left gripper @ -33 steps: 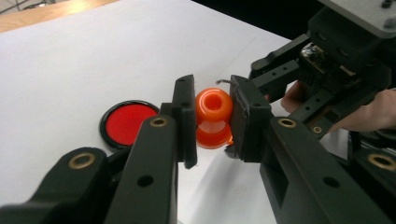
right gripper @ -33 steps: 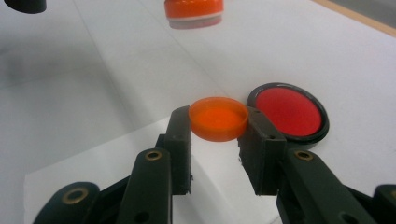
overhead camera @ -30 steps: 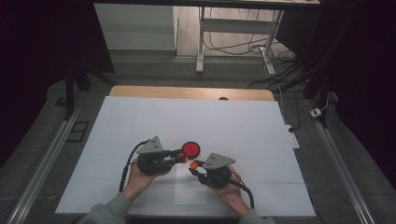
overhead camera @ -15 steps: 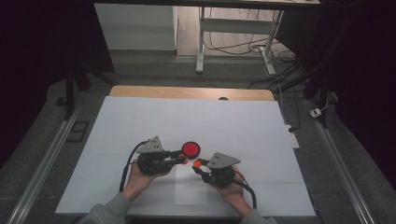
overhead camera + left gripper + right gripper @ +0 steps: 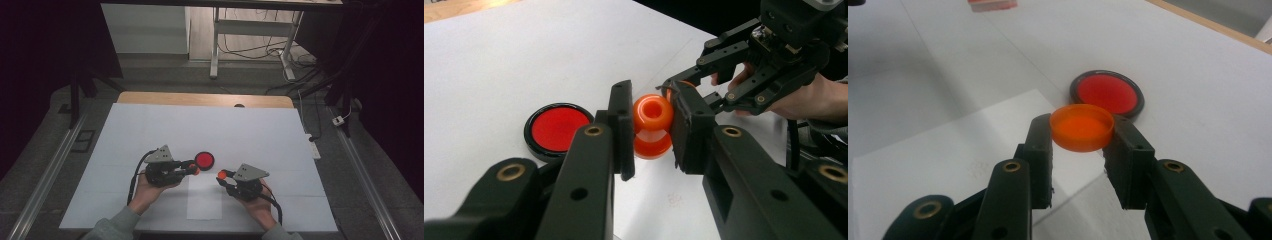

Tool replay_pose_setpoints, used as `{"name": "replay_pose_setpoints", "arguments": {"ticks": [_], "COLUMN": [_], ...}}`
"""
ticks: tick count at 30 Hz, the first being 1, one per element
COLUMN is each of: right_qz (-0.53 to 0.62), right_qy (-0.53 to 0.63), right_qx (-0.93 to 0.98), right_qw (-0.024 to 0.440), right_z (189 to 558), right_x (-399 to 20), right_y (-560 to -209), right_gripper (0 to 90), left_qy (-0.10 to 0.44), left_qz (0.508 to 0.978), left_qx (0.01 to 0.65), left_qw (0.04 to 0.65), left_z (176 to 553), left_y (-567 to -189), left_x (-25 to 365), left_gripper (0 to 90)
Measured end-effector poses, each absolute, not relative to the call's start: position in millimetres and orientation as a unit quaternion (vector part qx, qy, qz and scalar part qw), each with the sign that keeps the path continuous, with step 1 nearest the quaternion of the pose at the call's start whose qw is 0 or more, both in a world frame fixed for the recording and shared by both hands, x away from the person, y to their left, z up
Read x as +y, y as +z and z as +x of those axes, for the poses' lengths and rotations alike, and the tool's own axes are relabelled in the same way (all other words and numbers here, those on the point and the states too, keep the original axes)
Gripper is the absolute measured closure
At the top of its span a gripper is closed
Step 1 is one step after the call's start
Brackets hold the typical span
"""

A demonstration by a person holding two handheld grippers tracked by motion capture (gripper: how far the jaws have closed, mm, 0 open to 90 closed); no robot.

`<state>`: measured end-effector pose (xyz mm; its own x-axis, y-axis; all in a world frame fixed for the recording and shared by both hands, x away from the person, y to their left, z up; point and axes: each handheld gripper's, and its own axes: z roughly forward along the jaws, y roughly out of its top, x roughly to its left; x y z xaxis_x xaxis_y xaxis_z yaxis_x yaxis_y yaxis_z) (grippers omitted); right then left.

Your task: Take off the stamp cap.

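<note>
Two grippers sit low in the middle of the high view, each held in one hand over a white table [image 5: 150, 125]. The left gripper [image 5: 192, 169] is left of centre and points to the right. Its jaws are squeezed tight on a small orange bottle [image 5: 652, 125], with one black pad pressing on each side. In the left gripper view the bottle is in the middle of the frame, its round open mouth faces the camera, and it is up off the table. The right gripper [image 5: 222, 175] is just right of centre in the high view and points to the left, toward the other one. Its jaws are closed on a flat orange cap [image 5: 1081, 127], one pad on each side of the rim. In the right gripper view the cap is in the middle of the frame, held flat above the table with its hollow side up. The bottle and the cap are near each other but do not touch. A round red disc [image 5: 204, 160] with a black rim lies flat on the table, just above the two gripper tips in the high view. A white sheet of paper [image 5: 205, 200] lies on the table below the grippers, near the bottom middle.
</note>
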<state>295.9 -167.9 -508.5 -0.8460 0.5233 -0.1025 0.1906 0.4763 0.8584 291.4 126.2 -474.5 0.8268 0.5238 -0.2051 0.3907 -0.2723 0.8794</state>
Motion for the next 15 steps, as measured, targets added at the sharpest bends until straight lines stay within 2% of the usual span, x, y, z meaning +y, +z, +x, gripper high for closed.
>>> {"name": "replay_pose_setpoints", "arguments": {"ticks": [15], "right_qz": [0.244], "right_qy": [0.464], "right_qx": [0.831], "right_qw": [0.185], "right_z": [294.0], "right_x": [-199.7], "right_y": [-507.3], "right_gripper": [64.6], "left_qy": [0.074], "left_qz": [0.798], "left_qx": [0.287], "left_qw": [0.525], "left_z": [290.8], "left_y": [-474.7], "left_x": [125.6], "left_gripper": [72.2]}}
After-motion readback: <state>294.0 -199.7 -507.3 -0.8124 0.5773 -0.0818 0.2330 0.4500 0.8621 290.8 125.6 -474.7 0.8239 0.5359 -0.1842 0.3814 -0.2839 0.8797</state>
